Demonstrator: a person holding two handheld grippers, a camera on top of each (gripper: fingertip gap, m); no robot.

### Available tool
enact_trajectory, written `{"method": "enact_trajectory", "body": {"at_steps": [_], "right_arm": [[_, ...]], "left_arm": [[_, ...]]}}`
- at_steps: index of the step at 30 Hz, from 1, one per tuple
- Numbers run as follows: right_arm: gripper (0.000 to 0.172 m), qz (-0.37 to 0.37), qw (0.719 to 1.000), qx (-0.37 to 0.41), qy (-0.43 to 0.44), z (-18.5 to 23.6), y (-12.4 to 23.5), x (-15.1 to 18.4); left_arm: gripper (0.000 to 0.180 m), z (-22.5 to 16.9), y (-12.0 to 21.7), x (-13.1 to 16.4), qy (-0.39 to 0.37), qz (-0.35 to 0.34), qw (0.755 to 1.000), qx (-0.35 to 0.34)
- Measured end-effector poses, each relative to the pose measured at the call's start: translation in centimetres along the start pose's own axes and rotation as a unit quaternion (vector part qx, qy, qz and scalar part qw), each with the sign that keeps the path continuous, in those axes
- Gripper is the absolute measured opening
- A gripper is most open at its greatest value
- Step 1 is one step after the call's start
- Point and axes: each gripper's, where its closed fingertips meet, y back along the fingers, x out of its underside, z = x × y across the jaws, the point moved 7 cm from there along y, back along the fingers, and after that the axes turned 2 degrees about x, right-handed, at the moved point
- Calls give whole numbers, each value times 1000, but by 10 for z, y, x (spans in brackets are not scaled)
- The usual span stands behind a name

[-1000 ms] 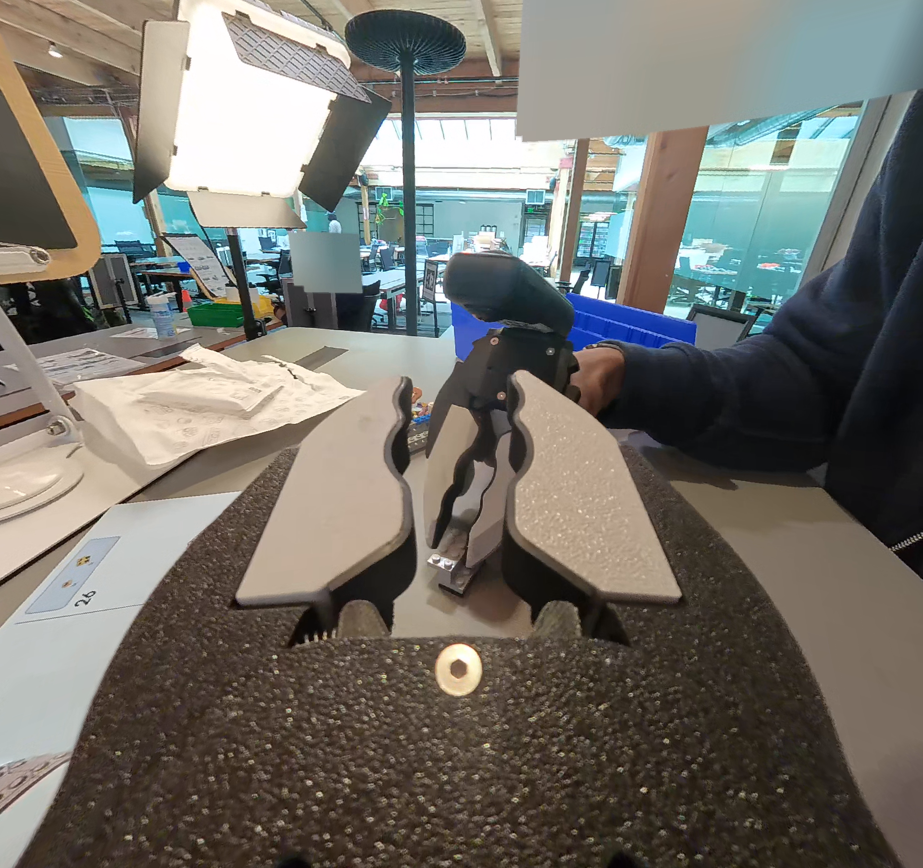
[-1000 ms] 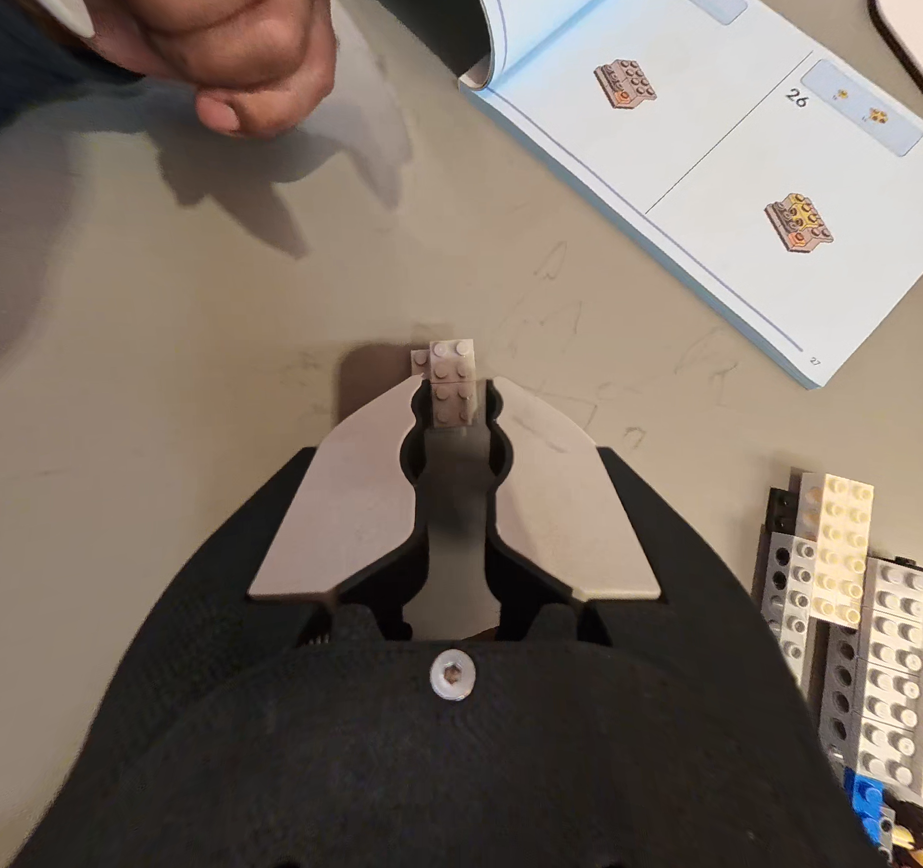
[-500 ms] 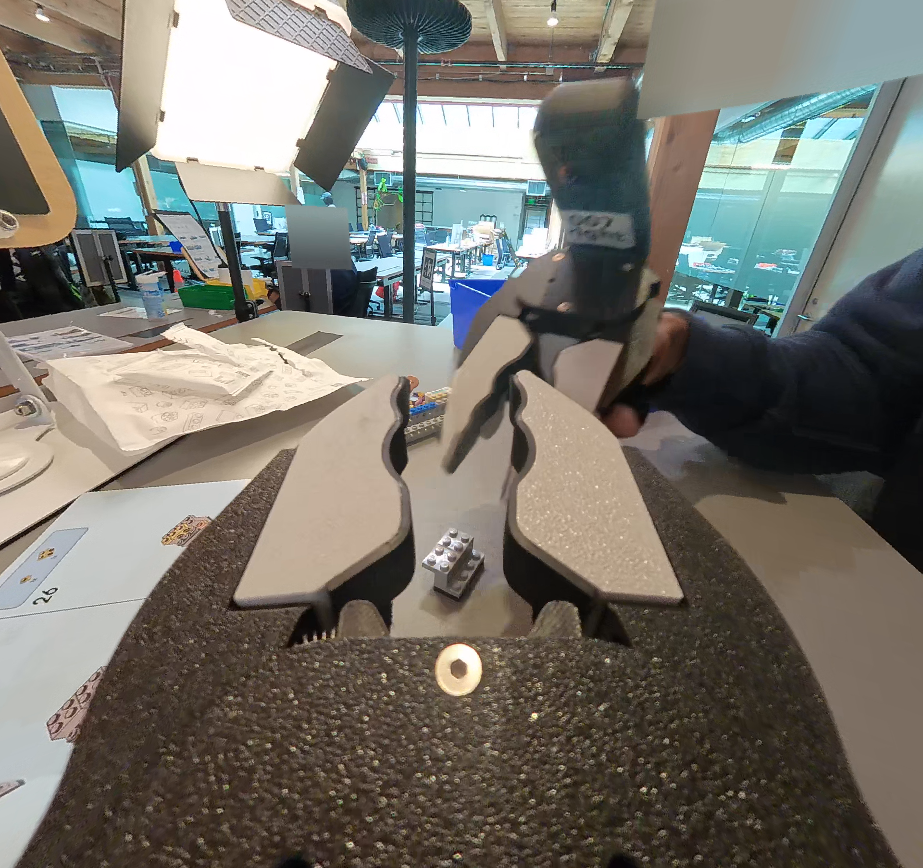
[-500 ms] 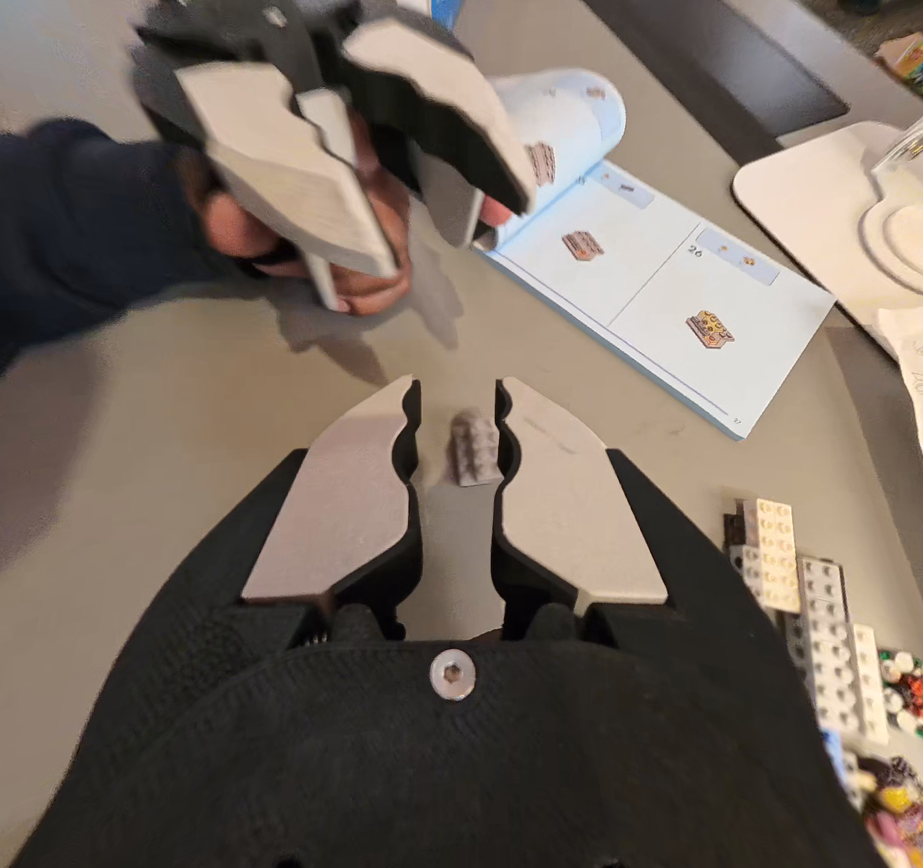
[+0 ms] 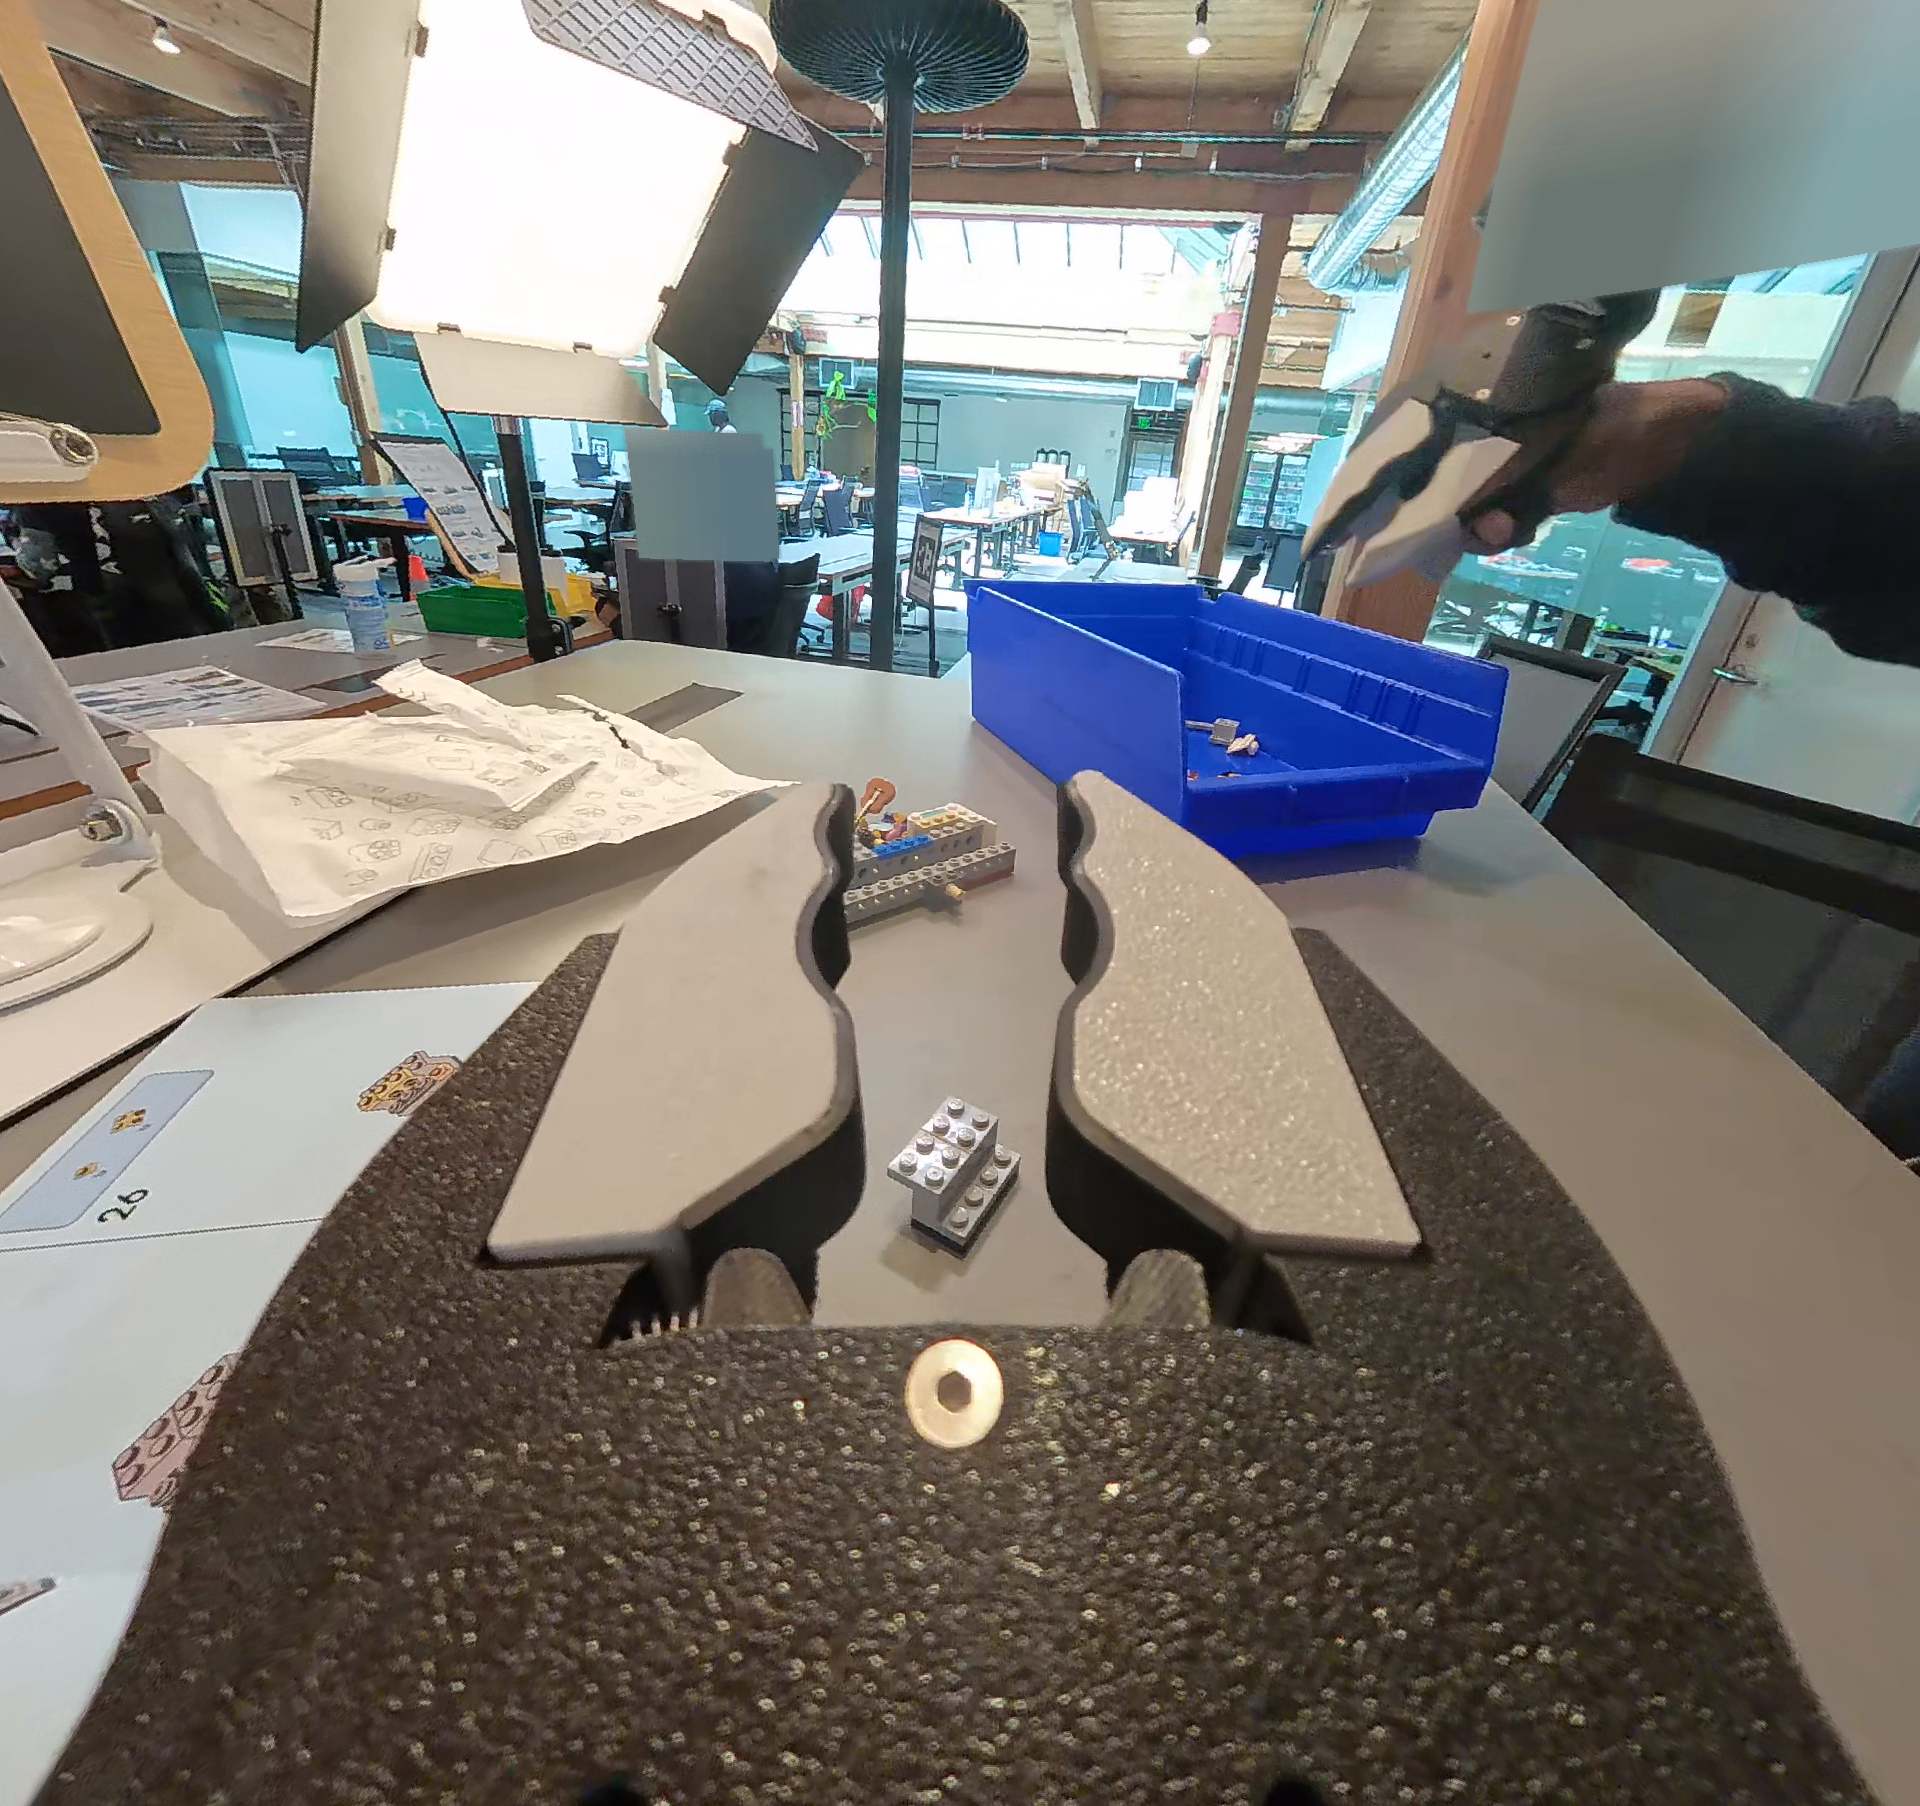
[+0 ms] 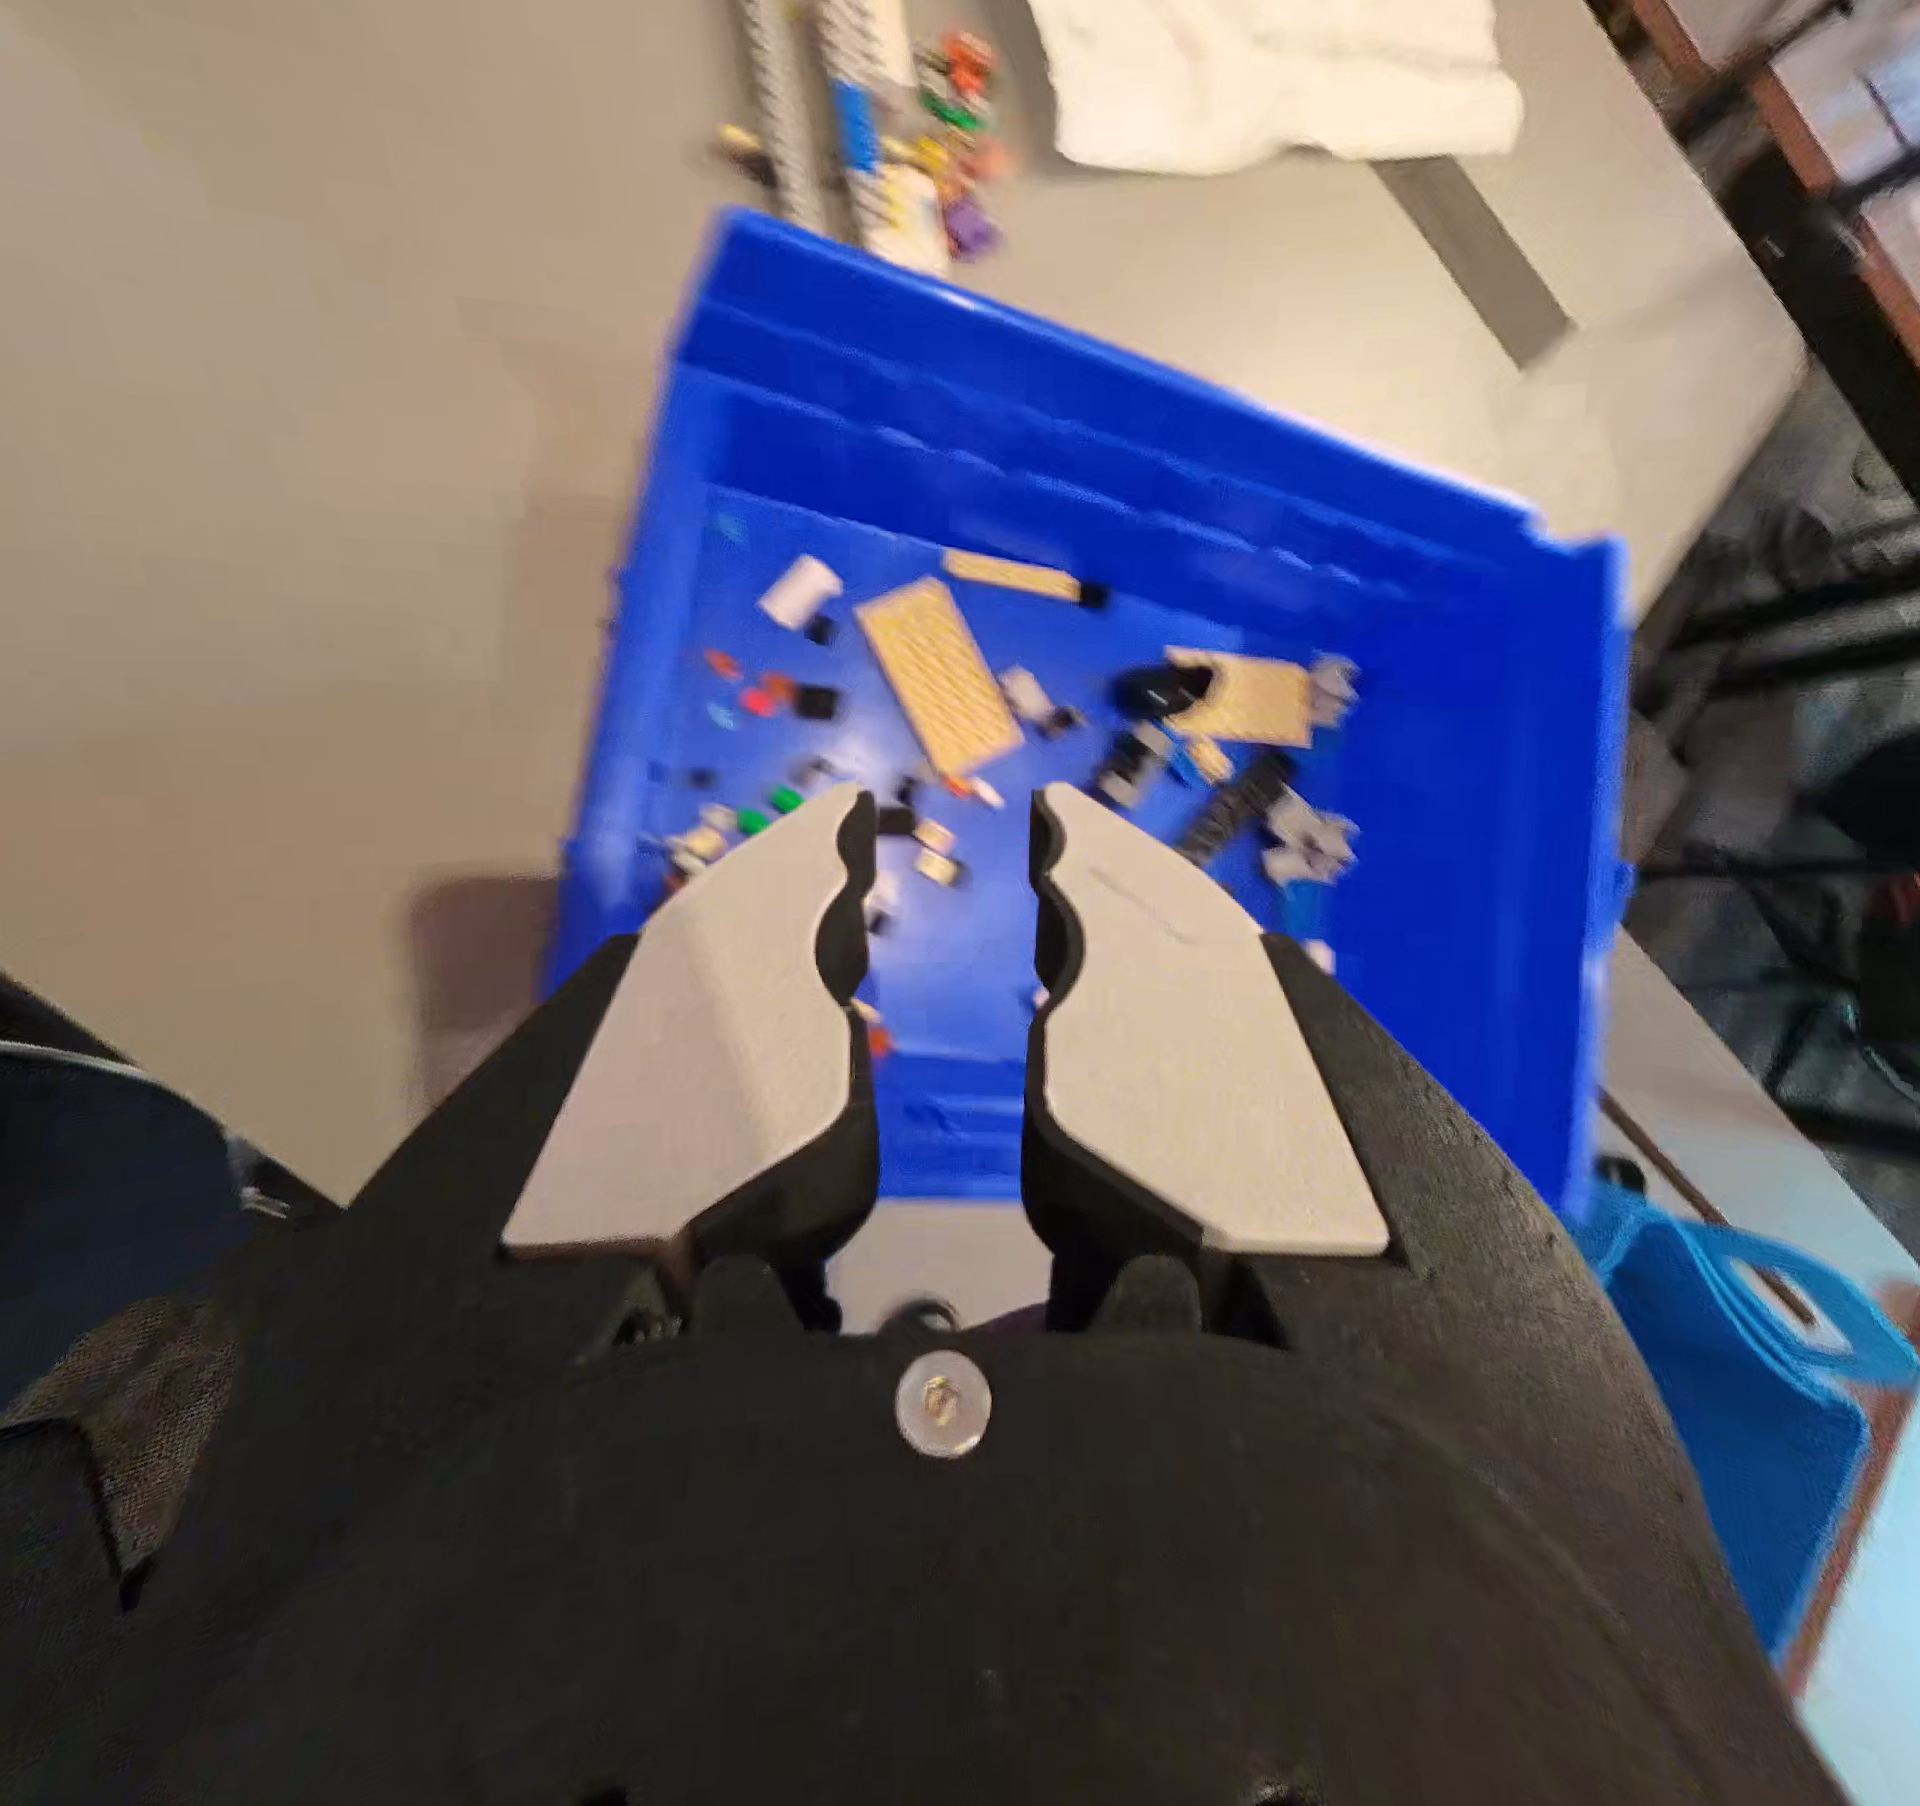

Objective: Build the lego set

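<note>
Table (image 5: 1455, 1008), grey, listed from its left edge to its right.

Left edge: open instruction booklet (image 5: 260, 1133), pale blue pages. Beyond it, torn white paper bag (image 5: 416, 800) with printed brick outlines.

Left gripper (image 5: 945, 821): jaws stood well apart, gripping nothing. Small grey brick assembly (image 5: 954, 1174) rested on the table between the bases of the fingers (image 5: 717, 1029), clear of both pads. Past the fingertips toward the far edge, a row of long grey bricks (image 5: 925, 873) with small coloured pieces heaped on top.

Right of centre, toward the far edge: blue bin (image 5: 1091, 717), open-topped, on the table. Its floor carried loose pieces, among them tan studded plates (image 6: 935, 686).

Right gripper (image 6: 945, 821): held in a hand (image 5: 1621, 447) above the bin, jaws partly apart, nothing between the pads. View blurred; small parts indistinct.
</note>
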Motion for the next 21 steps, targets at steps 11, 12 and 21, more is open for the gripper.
{"method": "enact_trajectory", "body": {"at_steps": [11, 12, 21], "right_arm": [[28, 39, 997, -50, 53, 21, -9, 26], [28, 43, 996, -58, 59, 23, -11, 26], [24, 82, 980, -116, 136, 16, -33, 19]], "left_arm": [[36, -51, -15, 6, 8, -3, 1000, -3], [36, -63, -20, 7, 8, -4, 1000, 2], [36, -101, -59, 18, 41, 28, 999, 17]]}}
